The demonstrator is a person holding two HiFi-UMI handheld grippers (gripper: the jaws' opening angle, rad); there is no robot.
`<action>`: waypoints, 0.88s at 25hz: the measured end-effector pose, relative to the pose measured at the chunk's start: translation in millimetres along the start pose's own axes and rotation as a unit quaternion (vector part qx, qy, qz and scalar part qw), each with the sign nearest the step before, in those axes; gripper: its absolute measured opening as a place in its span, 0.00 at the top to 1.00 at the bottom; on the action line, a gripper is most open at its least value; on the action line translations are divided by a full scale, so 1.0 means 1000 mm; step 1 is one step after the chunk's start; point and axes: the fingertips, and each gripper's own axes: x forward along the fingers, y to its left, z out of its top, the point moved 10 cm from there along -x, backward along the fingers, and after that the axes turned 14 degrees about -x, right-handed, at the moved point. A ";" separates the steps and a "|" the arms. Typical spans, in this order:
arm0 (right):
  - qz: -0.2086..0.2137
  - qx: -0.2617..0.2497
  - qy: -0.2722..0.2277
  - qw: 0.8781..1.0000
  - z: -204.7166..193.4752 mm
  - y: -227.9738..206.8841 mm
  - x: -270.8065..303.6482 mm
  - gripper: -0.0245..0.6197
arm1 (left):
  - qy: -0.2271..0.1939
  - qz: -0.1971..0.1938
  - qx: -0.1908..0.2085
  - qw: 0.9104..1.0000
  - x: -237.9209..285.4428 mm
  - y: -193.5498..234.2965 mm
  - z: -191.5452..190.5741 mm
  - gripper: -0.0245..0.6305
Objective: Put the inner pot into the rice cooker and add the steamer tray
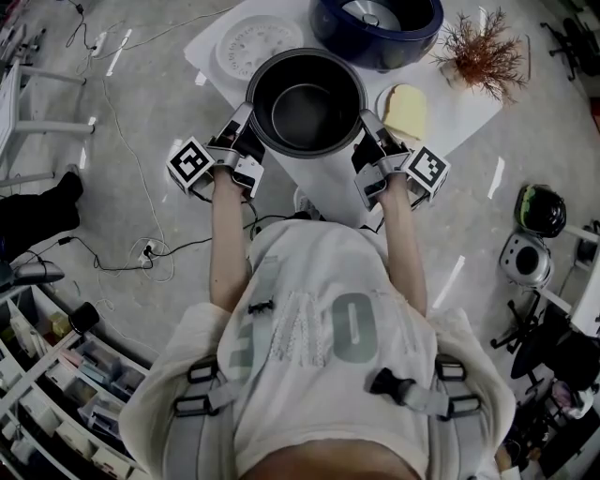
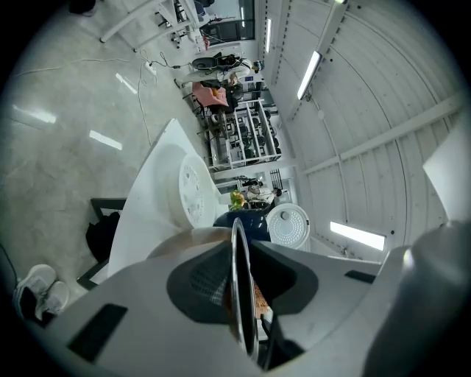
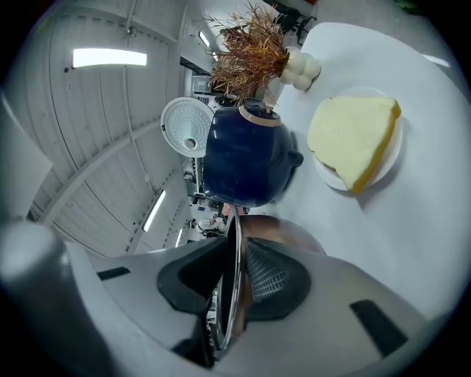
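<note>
The dark round inner pot point(image 1: 305, 103) is on the near part of the white table point(image 1: 464, 117), held by its rim from both sides. My left gripper point(image 1: 246, 133) is shut on the rim's left edge and my right gripper point(image 1: 368, 138) on its right edge. In the left gripper view the thin metal rim point(image 2: 241, 243) runs between the pads of my left gripper point(image 2: 239, 291). The right gripper view shows the rim point(image 3: 235, 250) pinched the same way by my right gripper point(image 3: 234, 291). Behind the pot stand the dark blue rice cooker point(image 1: 375, 28), lid point(image 3: 185, 127) open, and the white steamer tray point(image 1: 258, 42).
A plate with a yellow wedge point(image 1: 405, 111) lies right of the pot, close to my right gripper. A dried brown plant point(image 1: 483, 52) stands at the table's back right. Cables point(image 1: 122, 141) trail over the floor on the left, and shelving point(image 1: 56, 394) stands at the lower left.
</note>
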 end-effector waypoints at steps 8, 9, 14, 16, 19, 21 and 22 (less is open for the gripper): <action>-0.008 0.005 0.001 1.000 -0.002 0.000 -0.001 0.94 | 0.000 0.020 0.007 1.000 -0.002 0.003 0.000 0.89; -0.009 0.006 0.001 1.000 -0.002 -0.001 0.000 0.94 | 0.001 0.019 0.007 1.000 -0.001 0.003 0.000 0.89; -0.006 0.011 -0.003 1.000 -0.002 -0.001 0.000 0.94 | 0.004 0.016 0.007 1.000 0.000 0.003 0.001 0.91; -0.006 0.012 -0.004 1.000 -0.002 -0.001 0.000 0.94 | 0.004 0.013 0.005 1.000 0.000 0.003 0.001 0.91; -0.014 0.000 -0.001 1.000 -0.002 -0.001 -0.001 0.94 | 0.003 0.010 0.002 1.000 0.000 0.005 0.000 0.91; -0.014 -0.003 -0.001 1.000 -0.002 -0.001 0.000 0.94 | 0.003 0.010 0.001 1.000 0.000 0.005 0.000 0.91; -0.011 -0.004 -0.003 1.000 -0.002 0.000 0.000 0.94 | 0.003 0.011 0.002 1.000 0.000 0.005 0.000 0.91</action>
